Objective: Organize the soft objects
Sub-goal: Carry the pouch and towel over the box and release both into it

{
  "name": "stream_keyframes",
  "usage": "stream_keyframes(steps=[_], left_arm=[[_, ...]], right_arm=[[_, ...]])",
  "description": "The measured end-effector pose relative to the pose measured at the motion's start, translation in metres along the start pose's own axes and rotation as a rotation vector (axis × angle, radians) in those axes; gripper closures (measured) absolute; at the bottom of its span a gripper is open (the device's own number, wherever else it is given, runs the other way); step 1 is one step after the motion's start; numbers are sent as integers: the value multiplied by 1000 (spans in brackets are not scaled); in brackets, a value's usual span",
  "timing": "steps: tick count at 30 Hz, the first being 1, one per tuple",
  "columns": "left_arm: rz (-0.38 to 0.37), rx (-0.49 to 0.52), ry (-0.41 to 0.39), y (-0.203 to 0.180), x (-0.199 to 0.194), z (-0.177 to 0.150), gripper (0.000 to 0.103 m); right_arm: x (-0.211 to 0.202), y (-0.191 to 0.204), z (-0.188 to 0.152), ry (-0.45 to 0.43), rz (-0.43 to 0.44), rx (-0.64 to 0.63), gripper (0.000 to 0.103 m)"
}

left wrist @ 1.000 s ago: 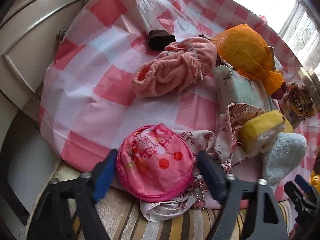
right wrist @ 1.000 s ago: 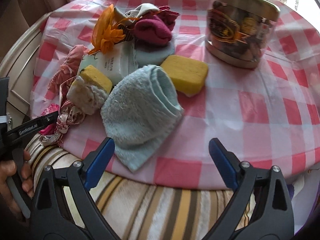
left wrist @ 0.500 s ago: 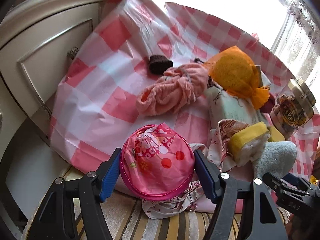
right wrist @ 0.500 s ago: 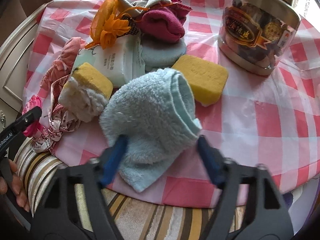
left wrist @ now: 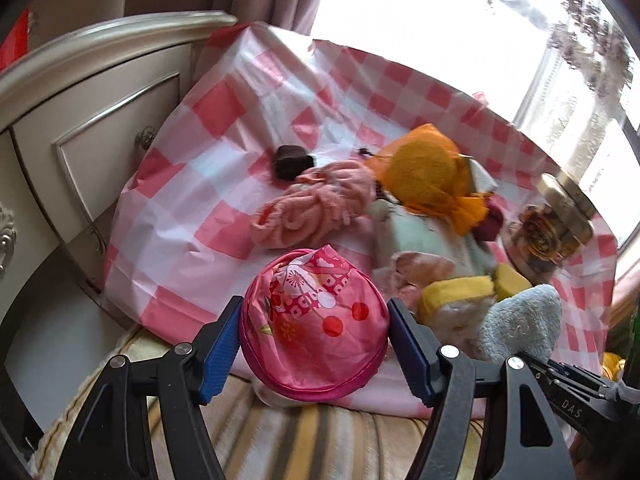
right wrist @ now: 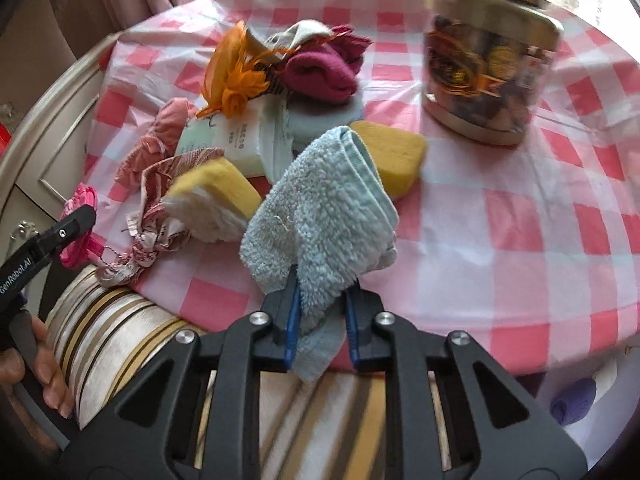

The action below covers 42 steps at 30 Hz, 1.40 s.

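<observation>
A round pink pouch [left wrist: 316,336] with a cherry print sits squeezed between the blue pads of my left gripper [left wrist: 315,312], raised above the table's near edge. My right gripper [right wrist: 322,300] is closing on a fluffy light blue towel [right wrist: 320,208], whose bunched lower end is pinched between the pads. That towel [left wrist: 520,324] also shows at the lower right of the left wrist view. A pile lies on the checked cloth: a pink towel [left wrist: 316,208], a yellow sponge [right wrist: 394,152], a yellow-white sponge [right wrist: 216,196], a maroon sock [right wrist: 320,72] and a patterned scarf [right wrist: 160,208].
A gold-lidded jar [right wrist: 488,64] stands at the back right of the pink checked table [right wrist: 520,220]. A tissue pack [right wrist: 236,140] and an orange mesh bundle [left wrist: 428,172] lie in the pile. A striped cushion [right wrist: 132,336] is below the table's edge, a cream cabinet [left wrist: 80,120] to the left.
My right jaws have come together from wide open onto the blue towel and bunched it. The left pads have closed onto the pink pouch, which has risen off the cushion.
</observation>
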<state>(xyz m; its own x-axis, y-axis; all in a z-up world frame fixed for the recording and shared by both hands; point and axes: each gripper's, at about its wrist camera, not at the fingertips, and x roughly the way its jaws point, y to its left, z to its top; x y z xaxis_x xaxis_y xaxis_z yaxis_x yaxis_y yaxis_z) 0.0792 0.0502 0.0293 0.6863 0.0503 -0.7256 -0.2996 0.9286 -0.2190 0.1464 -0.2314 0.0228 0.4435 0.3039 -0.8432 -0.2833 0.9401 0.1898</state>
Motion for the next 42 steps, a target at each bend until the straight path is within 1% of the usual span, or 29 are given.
stream_keyframes(steps=[6,9,12,15,20,27,30,31,32,33,34,35,36,37,38,40,42], left_arm=[[-75,67,-20,-37,-21,-13,32],[-140,113,-15,-63,-30,-24,32],[-221,167,3,-93,-38,-38,32],[-297,222,37,-125,-43,-54,32],[-430,318,118,-180,-47,-87,32],[-550,451,192,-240,-61,-127,32],[-597,487,224,-259,-64,-139,32],[-623,505,239,-267,-66,-144,32],[-643,517,248,-273,-68,-148,31],[-676,537,265,-280,-69,-152,25],[-715,565,297,-290,-70,-158,15],[-720,577,304,-295,-71,-161,13],[-720,589,303,-298,-72,-164,13],[-720,599,302,-300,-73,-166,13],[-720,609,304,-300,-73,-167,13],[-701,609,291,-295,-73,-164,13],[-679,586,269,-284,-72,-154,13]], right_arm=[[-38,-28,-23,-45,-4,50,81],[-58,-50,-40,-62,-23,87,81],[-81,-77,-59,-80,-59,134,81],[-100,-102,-78,-93,-111,169,81],[-125,-144,-107,-98,-191,244,81],[-153,-200,-143,-105,-290,356,81],[-162,-217,-152,-114,-333,390,81],[-165,-220,-155,-116,-343,400,81],[-167,-225,-157,-117,-354,416,81],[-167,-228,-157,-116,-362,430,81],[-168,-230,-159,-113,-367,441,76],[-168,-233,-160,-107,-364,451,64],[-168,-236,-161,-109,-356,456,53],[-169,-236,-162,-112,-351,455,34],[-169,-234,-161,-121,-343,447,28],[-166,-229,-158,-128,-325,431,27],[-159,-223,-152,-122,-304,421,27]])
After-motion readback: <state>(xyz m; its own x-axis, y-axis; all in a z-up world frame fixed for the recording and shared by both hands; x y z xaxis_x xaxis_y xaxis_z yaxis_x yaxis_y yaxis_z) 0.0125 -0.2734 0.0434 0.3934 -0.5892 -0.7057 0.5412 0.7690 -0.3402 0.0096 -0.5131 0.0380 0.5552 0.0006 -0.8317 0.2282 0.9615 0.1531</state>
